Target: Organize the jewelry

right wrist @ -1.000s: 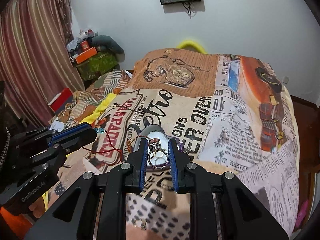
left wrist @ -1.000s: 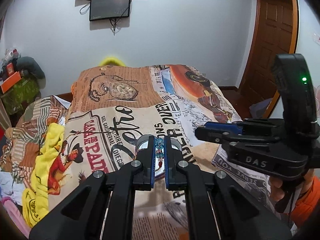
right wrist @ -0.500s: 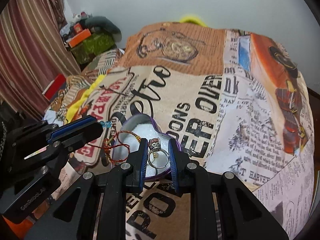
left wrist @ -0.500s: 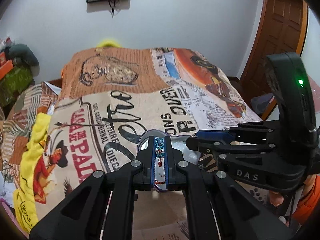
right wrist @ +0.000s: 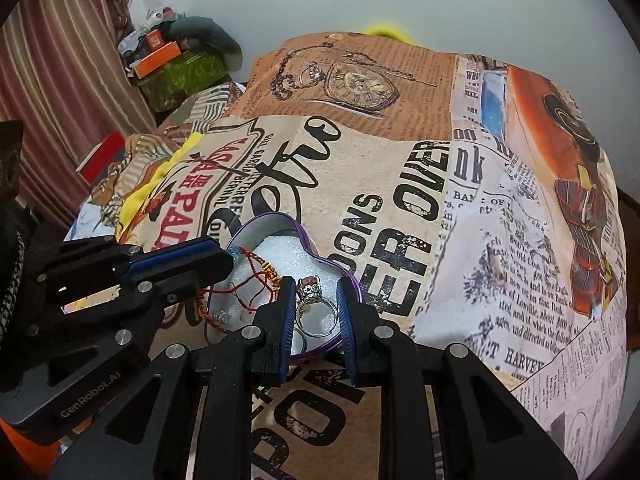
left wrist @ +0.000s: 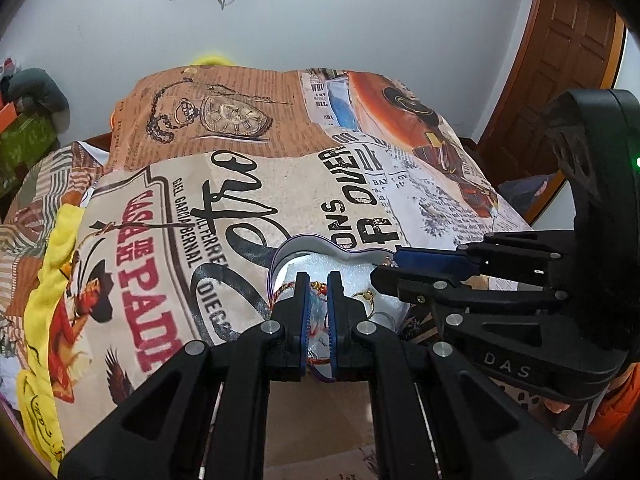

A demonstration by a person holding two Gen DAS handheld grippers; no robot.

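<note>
A heart-shaped purple-rimmed tin (right wrist: 352,280) lined with white foam lies on the printed bedspread; it also shows in the left wrist view (left wrist: 280,252). My left gripper (left wrist: 318,304) is shut on a red thread bracelet (right wrist: 256,276) with a blue bead, hanging over the tin's left half. My right gripper (right wrist: 316,300) is part open over the tin's right half. A silver ring (right wrist: 316,308) with a stone sits between its fingers against the left one; I cannot tell whether it is gripped. A small gold ring (left wrist: 368,296) lies on the foam.
The bedspread (right wrist: 400,200) covers the bed. A yellow cloth (left wrist: 44,264) lies at its left edge. Boxes and clutter (right wrist: 176,60) stand against the left wall by a curtain. A wooden door (left wrist: 568,60) is at the right.
Both grippers have come down and forward over the tin. The bracelet now hangs into the tin. The right gripper's jaws have spread a little around the ring.
</note>
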